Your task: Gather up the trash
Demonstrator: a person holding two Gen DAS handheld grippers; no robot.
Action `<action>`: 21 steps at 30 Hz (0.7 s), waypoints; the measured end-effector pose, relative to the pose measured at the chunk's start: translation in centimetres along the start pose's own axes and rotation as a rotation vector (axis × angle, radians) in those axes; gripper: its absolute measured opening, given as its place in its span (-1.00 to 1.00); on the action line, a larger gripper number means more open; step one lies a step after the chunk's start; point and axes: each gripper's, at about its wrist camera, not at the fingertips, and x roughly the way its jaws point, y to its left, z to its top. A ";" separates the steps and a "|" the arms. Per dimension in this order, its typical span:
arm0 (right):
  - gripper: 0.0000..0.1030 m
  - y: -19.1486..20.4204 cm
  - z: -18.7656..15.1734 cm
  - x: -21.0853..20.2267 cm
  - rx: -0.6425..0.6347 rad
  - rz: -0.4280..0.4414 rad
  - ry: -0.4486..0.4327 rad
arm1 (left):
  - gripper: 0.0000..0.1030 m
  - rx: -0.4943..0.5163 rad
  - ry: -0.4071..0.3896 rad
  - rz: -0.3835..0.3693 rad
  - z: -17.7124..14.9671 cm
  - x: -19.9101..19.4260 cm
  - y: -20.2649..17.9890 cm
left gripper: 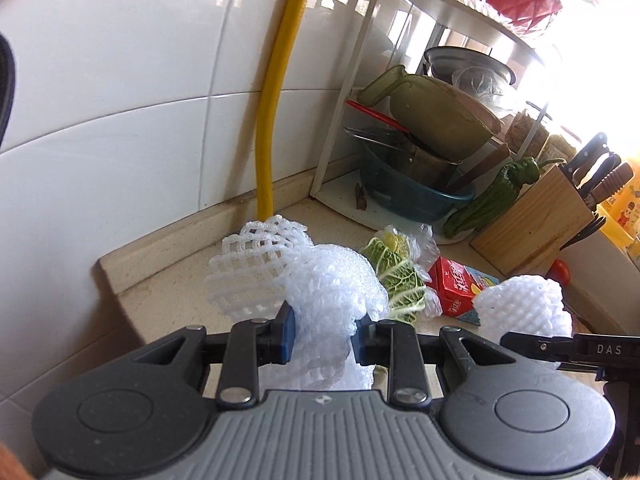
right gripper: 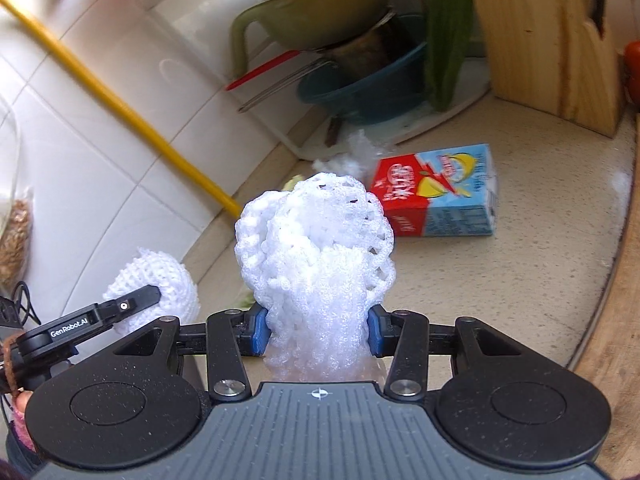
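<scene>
I am gripping a wad of white foam net point(left gripper: 320, 300) in the left gripper point(left gripper: 323, 336), whose blue pads are pinched in tight on the net's narrow waist; the net's long axis is running away from me along the fingers, with its open mesh end flaring up and to the left above the counter point(left gripper: 168, 280). I am holding a second foam net point(right gripper: 320, 256) in the right gripper point(right gripper: 318, 330), its jaws standing partly apart and pressing on both sides of the wad, which is pointing straight ahead with its bulbous end up. Both nets are hanging clear of the counter, not touching it. In the right wrist view the left gripper's finger point(right gripper: 132, 302) is showing at lower left with its net just beside mine, the two wads near each other but apart. Ahead on the counter a juice carton point(right gripper: 438, 196) is lying on its side, long axis running left to right, with bagged cabbage leaves point(left gripper: 396, 272) just beside it. The tiled wall point(left gripper: 120, 120) and a yellow hose point(left gripper: 276, 92) are closing the left side, a rack of bowls point(left gripper: 420, 152) and a knife block point(right gripper: 548, 40) are crowding the back, and bare counter is lying open in front of the carton, toward the counter's rounded edge point(right gripper: 600, 280)
</scene>
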 end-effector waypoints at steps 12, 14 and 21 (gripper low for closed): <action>0.03 6.8 -2.2 2.7 -0.188 0.121 0.110 | -0.51 -0.103 -0.070 0.093 -4.1 -6.4 3.3; 0.03 8.2 -2.8 3.0 -0.220 0.131 0.118 | -0.51 -0.121 -0.080 0.103 -4.6 -7.3 4.1; 0.03 13.2 -5.2 4.4 -0.305 0.167 0.175 | -0.51 -0.171 -0.115 0.145 -6.4 -11.1 7.1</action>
